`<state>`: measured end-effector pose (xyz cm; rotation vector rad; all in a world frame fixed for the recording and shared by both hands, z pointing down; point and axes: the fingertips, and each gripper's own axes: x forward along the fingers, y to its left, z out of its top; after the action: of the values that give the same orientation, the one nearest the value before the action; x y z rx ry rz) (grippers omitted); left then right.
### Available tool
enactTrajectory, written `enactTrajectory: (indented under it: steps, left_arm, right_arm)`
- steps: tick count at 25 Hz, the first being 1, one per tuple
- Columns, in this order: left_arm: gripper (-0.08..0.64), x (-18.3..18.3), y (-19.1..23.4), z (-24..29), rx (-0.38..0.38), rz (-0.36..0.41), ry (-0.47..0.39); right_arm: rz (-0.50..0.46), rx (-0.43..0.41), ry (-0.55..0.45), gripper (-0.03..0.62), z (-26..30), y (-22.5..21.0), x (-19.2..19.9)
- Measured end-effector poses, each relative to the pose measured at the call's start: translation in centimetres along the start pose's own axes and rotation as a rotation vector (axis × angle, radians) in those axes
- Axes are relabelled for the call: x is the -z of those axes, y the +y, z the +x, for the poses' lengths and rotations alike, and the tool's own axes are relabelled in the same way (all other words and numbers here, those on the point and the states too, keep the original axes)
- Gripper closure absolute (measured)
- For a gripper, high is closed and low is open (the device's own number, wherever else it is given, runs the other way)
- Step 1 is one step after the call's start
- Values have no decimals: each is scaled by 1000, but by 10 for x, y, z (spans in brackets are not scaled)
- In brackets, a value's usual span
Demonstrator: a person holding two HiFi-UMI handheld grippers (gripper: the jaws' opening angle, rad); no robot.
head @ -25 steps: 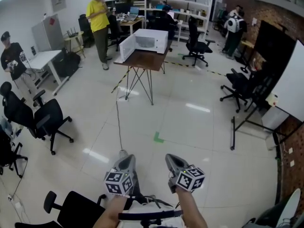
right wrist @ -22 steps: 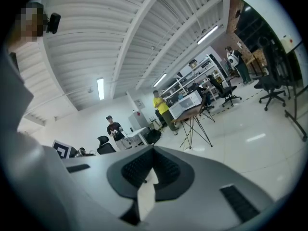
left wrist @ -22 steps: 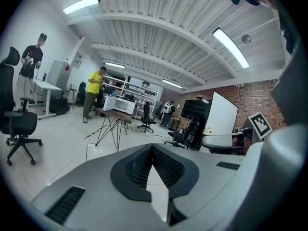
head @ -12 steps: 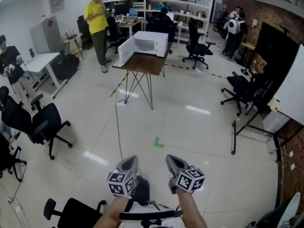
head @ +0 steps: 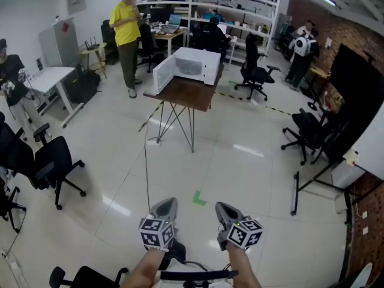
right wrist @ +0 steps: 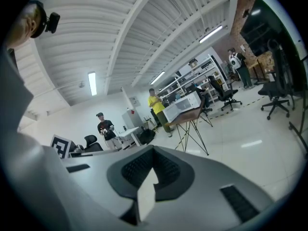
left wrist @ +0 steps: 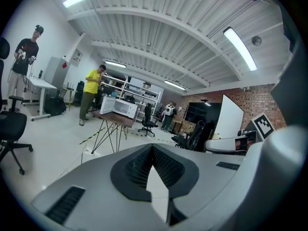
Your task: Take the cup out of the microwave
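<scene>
**Both tools clenched and empty, microwave well across the floor**

The head view looks down on the left tool and the right tool, side by side at the bottom of the frame, each with its marker cube towards the person's forearms. Well beyond them stands a white microwave oven on a brown wooden worktop with thin black legs. Its door is swung open to the left. The cavity is too small here to show whether the cup is inside, and neither gripper view shows it either. A black cable runs over the pale glossy floor from the worktop's legs towards the person, and a green tape mark lies just ahead of the tools. A person in a yellow shirt stands beside the worktop.

Only the gripper views show the jaws. In each, the two dark pads meet at their tips with nothing between them. The left gripper view adds a white board and a brick wall at its right. The right gripper view shows a person in black clothes at a distance on its left
</scene>
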<state>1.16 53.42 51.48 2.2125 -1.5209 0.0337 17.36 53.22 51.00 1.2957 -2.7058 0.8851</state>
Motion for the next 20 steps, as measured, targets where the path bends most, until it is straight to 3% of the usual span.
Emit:
enactTrajectory:
  steps: [11,20]
  left_arm:
    - [560,-82,75,95,13,28,-20]
    - [560,-111,108,143,25,45,45]
  right_arm:
    - [-23,18,-8,578,127,-26,-68]
    - [-57,55,52,578,192,-38,-81]
